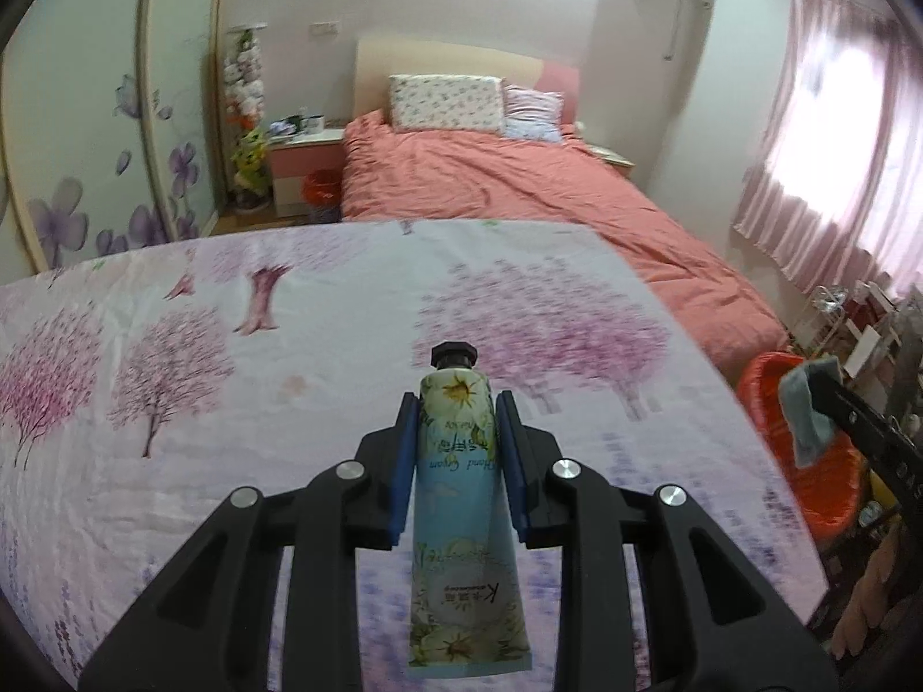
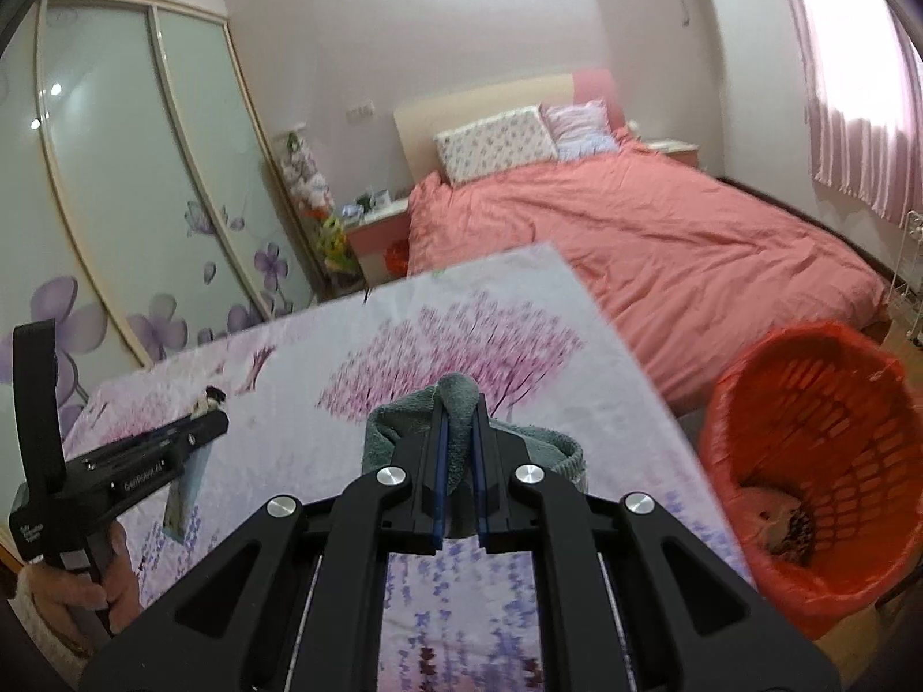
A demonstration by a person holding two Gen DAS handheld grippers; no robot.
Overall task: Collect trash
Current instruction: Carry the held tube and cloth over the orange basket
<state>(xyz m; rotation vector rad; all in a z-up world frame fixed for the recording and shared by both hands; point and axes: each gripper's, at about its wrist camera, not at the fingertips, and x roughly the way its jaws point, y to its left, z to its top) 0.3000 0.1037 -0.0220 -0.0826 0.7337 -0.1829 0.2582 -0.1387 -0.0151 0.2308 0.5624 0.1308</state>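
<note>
Bedroom, floral tablecloth, left hand-held gripper clamps hand cream tube, right hand-held gripper clamps grey cloth

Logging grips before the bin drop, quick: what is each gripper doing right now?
Left gripper: shut on the hand cream tube.
Right gripper: shut on the grey-green cloth.

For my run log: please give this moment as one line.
left gripper: holds tube | right gripper: holds cloth | bin: beside table
</note>
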